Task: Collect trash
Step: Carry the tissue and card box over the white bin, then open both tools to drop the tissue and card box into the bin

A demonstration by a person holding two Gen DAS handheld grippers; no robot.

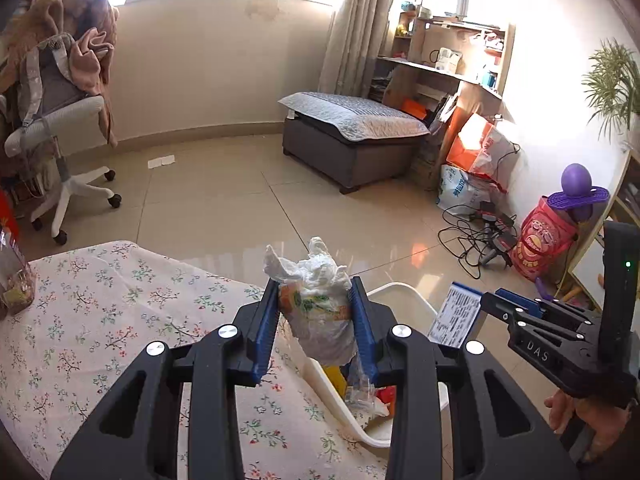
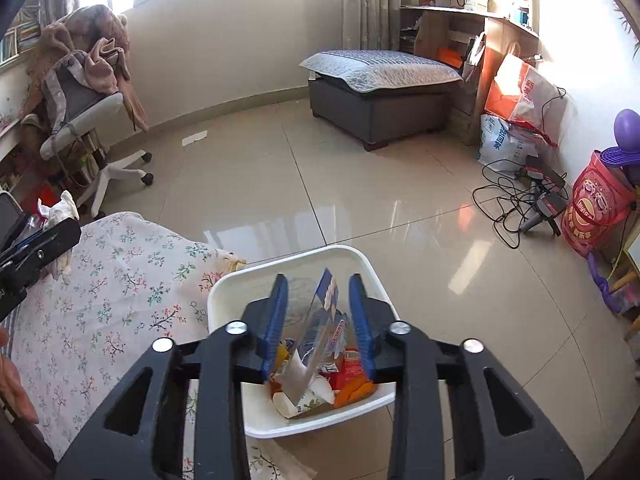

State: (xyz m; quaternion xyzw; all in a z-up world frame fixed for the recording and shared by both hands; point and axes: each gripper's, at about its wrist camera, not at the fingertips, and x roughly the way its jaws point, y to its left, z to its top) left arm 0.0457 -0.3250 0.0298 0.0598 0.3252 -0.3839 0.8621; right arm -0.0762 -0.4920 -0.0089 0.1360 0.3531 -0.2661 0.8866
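Left claw (image 1: pixel 316 312): it was closed on one wad of trash (image 1: pixel 320 304), a crumpled white tissue together with a printed plastic wrapper, pressed between the two blue pads.
Place of the wad: it hung over the edge of the counter (image 1: pixel 100 320) with the flowered cloth, just beside the rim of the white waste bin (image 1: pixel 404 292), not yet above its opening.
Right claw (image 2: pixel 319 320): its jaws stood apart directly above the bin, and one flat blue-and-white carton (image 2: pixel 326 320) leaned between them; I could not tell whether the pads were touching it.
Bin contents: several wrappers, orange and red packets and a paper cup; I could not count them exactly.
Handling of the wad: it looked very light, soft and easy to squash, and the plastic was probably slippery, so I judged a hold across the thick middle as safest.
Handling of the carton: light, thin and rather stiff; best taken on its two flat faces.
Count: two claws, one wad, one carton, one bin.
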